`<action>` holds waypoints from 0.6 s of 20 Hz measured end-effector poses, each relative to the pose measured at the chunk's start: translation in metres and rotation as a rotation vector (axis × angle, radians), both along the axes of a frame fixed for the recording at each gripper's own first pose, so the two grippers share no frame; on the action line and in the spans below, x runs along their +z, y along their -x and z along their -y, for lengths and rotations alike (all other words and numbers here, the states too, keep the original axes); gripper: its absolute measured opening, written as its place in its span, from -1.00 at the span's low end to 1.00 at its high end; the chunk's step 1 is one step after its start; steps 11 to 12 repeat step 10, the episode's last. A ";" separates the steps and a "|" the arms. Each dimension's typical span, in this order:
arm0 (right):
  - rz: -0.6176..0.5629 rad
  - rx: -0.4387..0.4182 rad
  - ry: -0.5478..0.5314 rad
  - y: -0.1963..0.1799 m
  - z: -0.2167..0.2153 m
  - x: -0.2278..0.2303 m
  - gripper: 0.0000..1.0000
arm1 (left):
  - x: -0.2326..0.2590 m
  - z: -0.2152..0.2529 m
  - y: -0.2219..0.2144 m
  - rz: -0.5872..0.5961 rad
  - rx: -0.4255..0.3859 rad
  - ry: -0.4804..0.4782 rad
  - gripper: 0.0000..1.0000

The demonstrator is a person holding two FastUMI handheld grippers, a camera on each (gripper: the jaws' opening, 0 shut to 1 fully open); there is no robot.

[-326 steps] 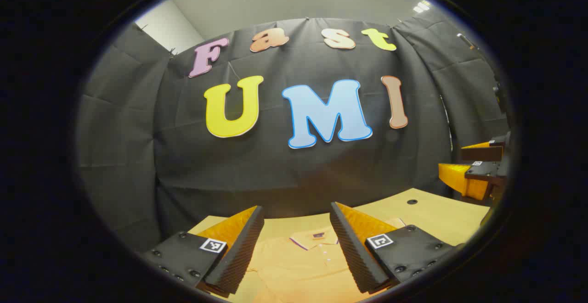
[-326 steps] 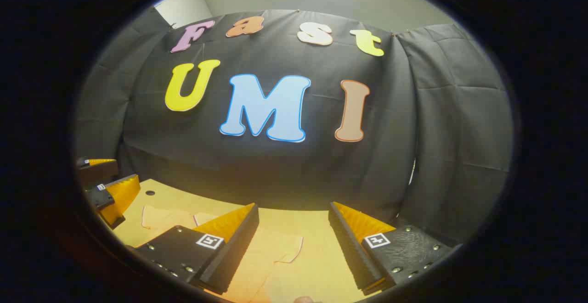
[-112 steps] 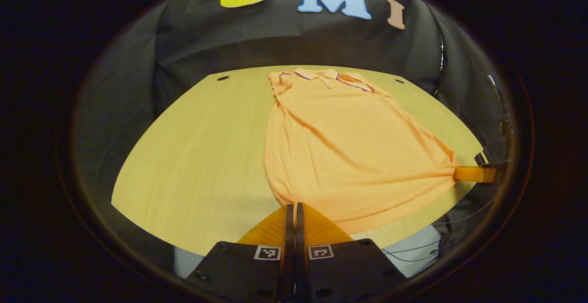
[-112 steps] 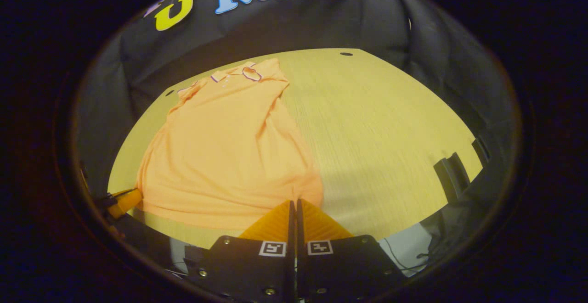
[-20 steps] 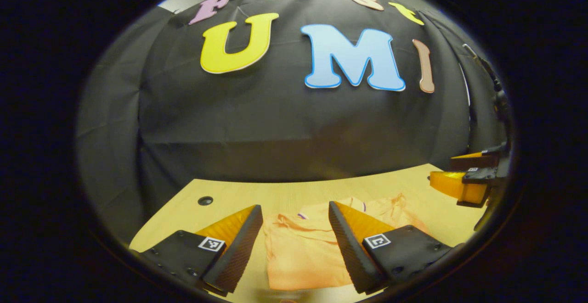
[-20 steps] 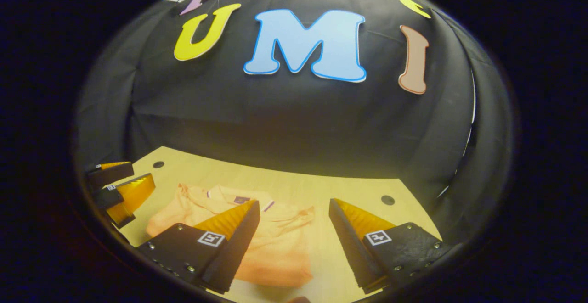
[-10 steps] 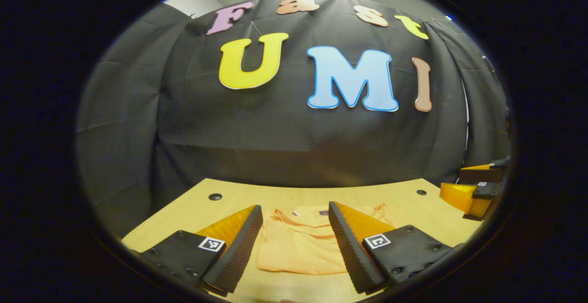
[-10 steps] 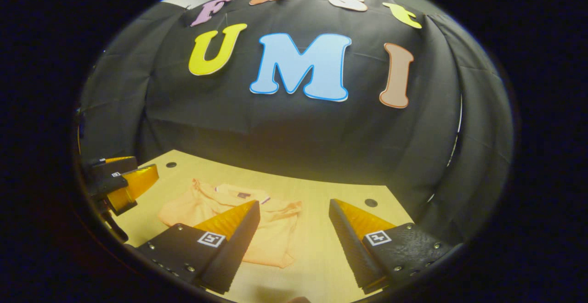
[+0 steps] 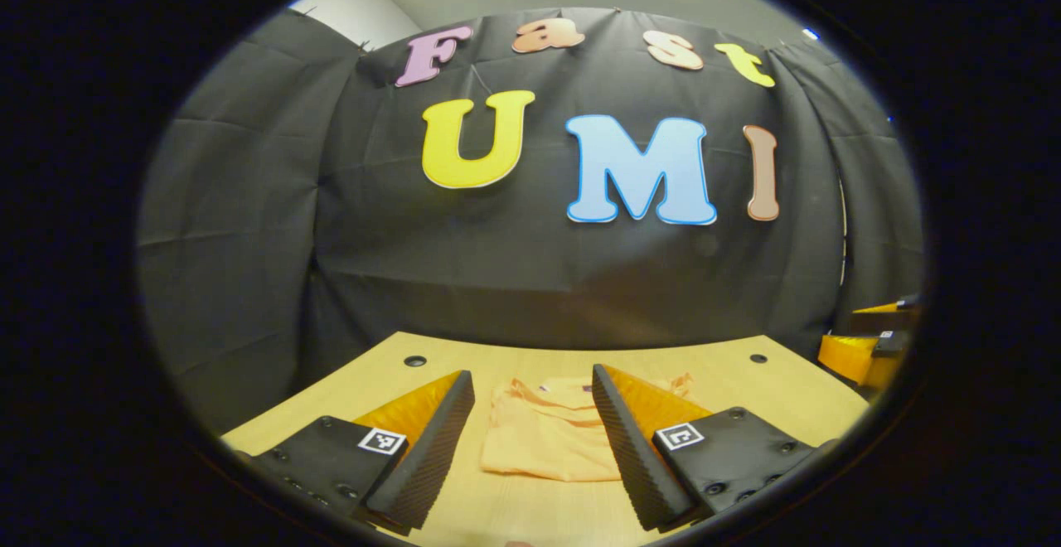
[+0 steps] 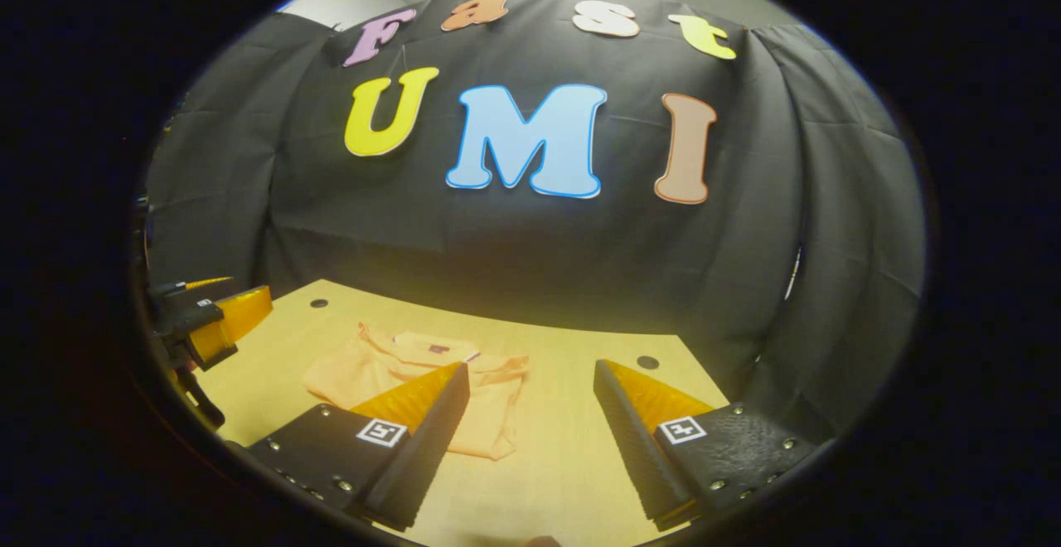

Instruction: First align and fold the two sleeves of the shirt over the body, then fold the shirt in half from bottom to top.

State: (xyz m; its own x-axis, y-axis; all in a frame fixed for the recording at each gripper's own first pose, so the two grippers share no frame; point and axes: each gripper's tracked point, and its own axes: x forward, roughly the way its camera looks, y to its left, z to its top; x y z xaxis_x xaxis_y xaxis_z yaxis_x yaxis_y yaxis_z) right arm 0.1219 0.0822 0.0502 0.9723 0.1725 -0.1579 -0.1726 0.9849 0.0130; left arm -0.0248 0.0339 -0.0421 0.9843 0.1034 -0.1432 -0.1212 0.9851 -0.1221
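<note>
Shirt [image 9: 547,439] is lying folded into a compact orange bundle on the table [image 9: 779,394], toward the far middle of the wooden top, with its collar end facing the booth wall. In the left gripper view, the left gripper [image 9: 530,435] is hovering above the near part of the table with its jaws spread wide and nothing between them; the shirt is showing through the gap, farther off and untouched. The near folded edge is lying straight across, and the far edge is looking slightly rumpled around the collar. The right gripper [image 9: 866,348] is showing at the right rim of this view, off beside the table's right end and well apart from the shirt; its jaws are also standing apart. Two small round holes [image 9: 414,360] are sitting near the table's far corners.

In the right gripper view, the right gripper [image 10: 530,431] is hanging over the table's [image 10: 572,456] right half, jaws spread and holding nothing. The shirt [image 10: 390,360] is lying to the left of centre, partly behind the left finger, with a small dark label at the collar. The left gripper [image 10: 211,323] is showing at the left rim, raised and apart from the shirt.
</note>
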 end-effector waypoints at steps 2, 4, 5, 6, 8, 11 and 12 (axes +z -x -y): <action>-0.003 -0.019 -0.012 0.007 0.003 0.001 0.87 | 0.007 0.003 0.004 0.011 -0.021 -0.020 0.89; -0.004 -0.024 -0.014 0.013 0.003 0.002 0.87 | 0.014 0.004 0.008 0.025 -0.034 -0.027 0.89; -0.001 -0.028 -0.010 0.015 0.004 0.003 0.87 | 0.017 0.004 0.009 0.034 -0.039 -0.032 0.89; 0.001 -0.037 -0.007 0.017 0.005 0.004 0.90 | 0.020 0.003 0.009 0.042 -0.043 -0.037 0.89; 0.000 -0.039 -0.013 0.022 0.002 0.006 0.89 | 0.024 0.002 0.012 0.051 -0.052 -0.040 0.89; 0.004 -0.046 -0.009 0.025 0.001 0.008 0.87 | 0.024 0.002 0.012 0.058 -0.057 -0.040 0.89; 0.004 -0.046 -0.009 0.025 0.001 0.008 0.87 | 0.024 0.002 0.012 0.058 -0.057 -0.040 0.89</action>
